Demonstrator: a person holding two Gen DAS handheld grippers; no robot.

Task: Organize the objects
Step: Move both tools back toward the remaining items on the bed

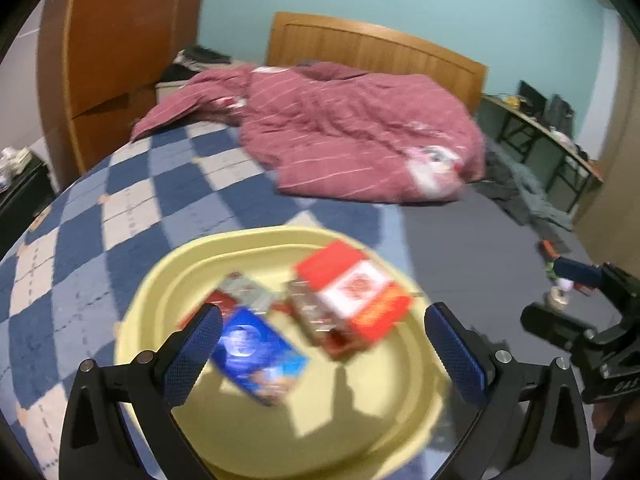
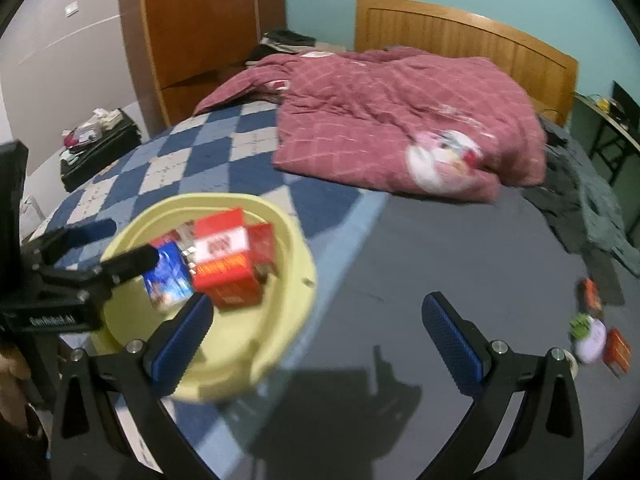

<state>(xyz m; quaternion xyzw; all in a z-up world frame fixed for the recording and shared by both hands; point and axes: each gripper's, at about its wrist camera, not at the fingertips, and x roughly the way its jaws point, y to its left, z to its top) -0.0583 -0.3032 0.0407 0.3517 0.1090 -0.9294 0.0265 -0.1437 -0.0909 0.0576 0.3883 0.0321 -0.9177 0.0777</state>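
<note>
A pale yellow basin sits on the bed. Inside it lie a red and white box, a blue packet and other small packs. My left gripper hovers above the basin, open, with nothing gripped between its blue pads. My right gripper is open over the grey sheet, just right of the basin, and holds nothing. Small items lie at the sheet's right: an orange box, a white round lid and a green thing.
A crumpled maroon quilt covers the far half of the bed, over a blue checked blanket. Dark clothes lie at the right edge. A wooden wardrobe and a black side table stand to the left.
</note>
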